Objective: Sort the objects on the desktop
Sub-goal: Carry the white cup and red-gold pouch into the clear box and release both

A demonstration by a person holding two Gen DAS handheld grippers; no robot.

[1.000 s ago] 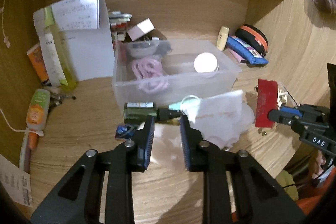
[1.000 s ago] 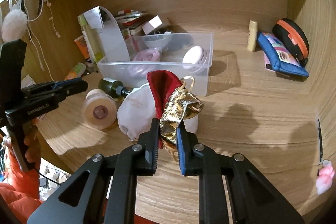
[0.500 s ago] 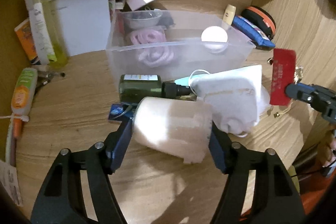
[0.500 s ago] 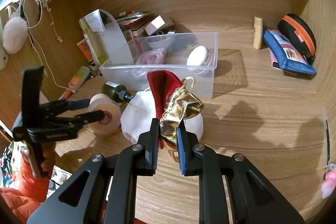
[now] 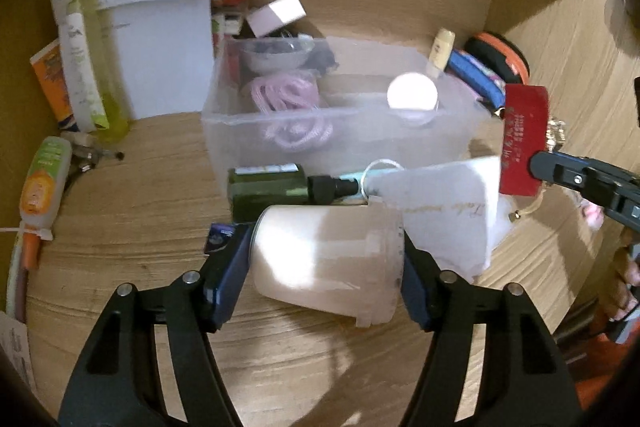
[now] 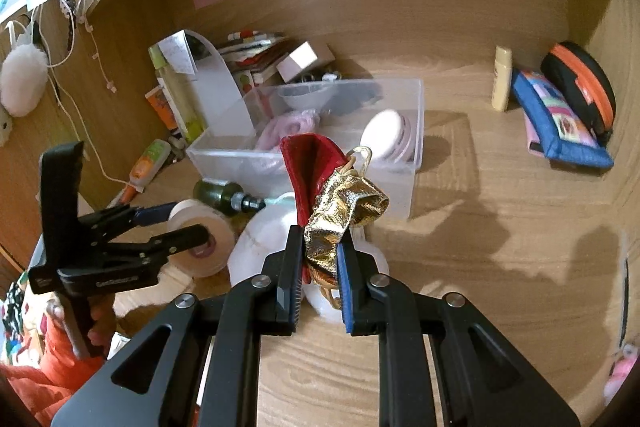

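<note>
My left gripper [image 5: 325, 267] is shut on a roll of white tape [image 5: 326, 261], one finger on each flat end; it also shows in the right wrist view [image 6: 202, 237], held just above the desk. My right gripper [image 6: 318, 269] is shut on a red and gold pouch [image 6: 336, 195], held up above a white face mask [image 6: 260, 247]. The pouch shows at the right in the left wrist view [image 5: 522, 139]. A clear plastic bin [image 5: 332, 131] holds a pink cord [image 5: 290, 111] and a round white compact [image 5: 412, 95].
A dark green bottle [image 5: 276, 187] lies in front of the bin beside the mask [image 5: 444, 207]. A white folder [image 5: 156, 39], tubes [image 5: 40, 183] and boxes stand at the left. A blue pouch [image 6: 556, 123], an orange-and-black case [image 6: 580, 87] and a small cream tube [image 6: 502, 77] sit at the back right.
My left gripper opened wide, went down around the tape roll and closed on its ends, lifting it slightly. My right gripper has kept hold of the pouch, almost still.
</note>
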